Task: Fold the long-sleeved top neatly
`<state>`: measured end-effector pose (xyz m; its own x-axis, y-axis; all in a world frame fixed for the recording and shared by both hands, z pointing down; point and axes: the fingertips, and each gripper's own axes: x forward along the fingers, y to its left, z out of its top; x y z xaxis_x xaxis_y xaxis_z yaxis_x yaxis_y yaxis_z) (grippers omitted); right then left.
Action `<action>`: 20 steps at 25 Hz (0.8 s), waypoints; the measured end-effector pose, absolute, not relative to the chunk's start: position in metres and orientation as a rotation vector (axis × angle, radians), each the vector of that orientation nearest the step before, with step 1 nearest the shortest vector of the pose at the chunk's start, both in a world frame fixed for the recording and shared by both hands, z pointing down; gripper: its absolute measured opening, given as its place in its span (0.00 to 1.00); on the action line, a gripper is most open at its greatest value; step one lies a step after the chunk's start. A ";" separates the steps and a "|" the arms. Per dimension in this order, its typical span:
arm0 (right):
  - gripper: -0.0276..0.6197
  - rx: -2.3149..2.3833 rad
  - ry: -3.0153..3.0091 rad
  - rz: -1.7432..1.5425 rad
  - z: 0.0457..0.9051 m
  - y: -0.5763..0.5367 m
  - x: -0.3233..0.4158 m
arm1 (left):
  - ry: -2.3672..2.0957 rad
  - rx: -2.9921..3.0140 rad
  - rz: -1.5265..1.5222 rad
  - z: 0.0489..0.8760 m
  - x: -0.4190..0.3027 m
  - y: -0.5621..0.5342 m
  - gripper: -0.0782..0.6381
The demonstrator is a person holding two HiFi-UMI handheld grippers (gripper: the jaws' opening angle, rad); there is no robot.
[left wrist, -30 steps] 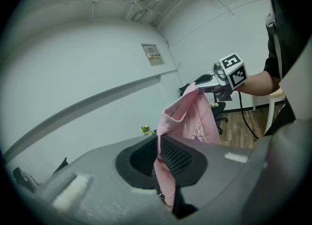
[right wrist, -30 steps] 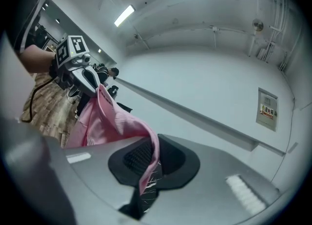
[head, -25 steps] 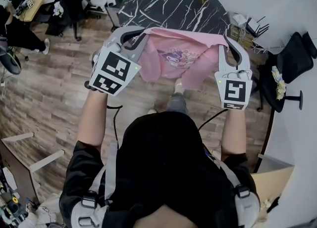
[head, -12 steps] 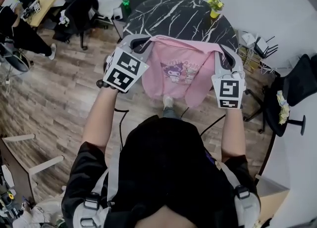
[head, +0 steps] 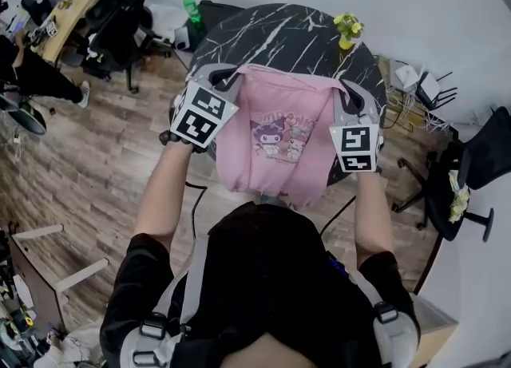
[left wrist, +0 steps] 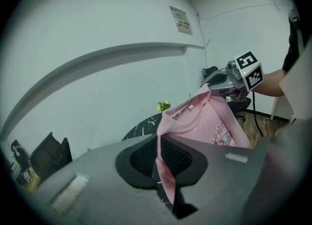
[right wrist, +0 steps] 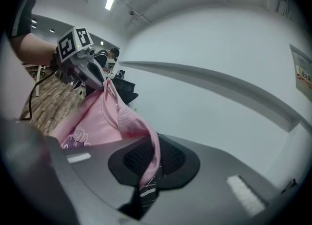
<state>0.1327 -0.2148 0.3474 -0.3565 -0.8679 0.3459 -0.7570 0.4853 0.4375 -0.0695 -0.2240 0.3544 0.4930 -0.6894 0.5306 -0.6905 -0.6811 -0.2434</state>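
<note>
Tension along the shoulder line matters most: the left gripper [head: 230,73] and the right gripper [head: 342,92] are each clamped shut on one shoulder edge of the pink long-sleeved fabric top with a cartoon print [head: 275,139]. It hangs spread between and below them, in the air. The round black marble-patterned table [head: 279,31] lies just beyond the jaws. To lay it well, I judge both grippers should travel forward level and together, so the hem lands first and the cloth spreads flat without creases.
</note>
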 end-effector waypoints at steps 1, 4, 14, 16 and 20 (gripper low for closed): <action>0.07 1.327 -2.192 -0.250 0.358 -0.224 0.136 | -1.243 2.693 0.972 0.364 -0.067 -0.234 0.14; 0.07 1.301 -2.172 -0.190 0.389 -0.258 0.143 | -1.217 2.639 1.003 0.394 -0.060 -0.268 0.14; 0.07 1.238 -2.107 -0.055 0.484 -0.321 0.156 | -1.204 2.525 1.098 0.483 -0.051 -0.334 0.14; 0.07 1.226 -2.084 -0.031 0.499 -0.329 0.156 | -1.191 2.513 1.100 0.496 -0.052 -0.342 0.14; 0.07 1.183 -2.066 -0.031 0.520 -0.345 0.147 | -1.156 2.477 1.121 0.523 -0.060 -0.352 0.14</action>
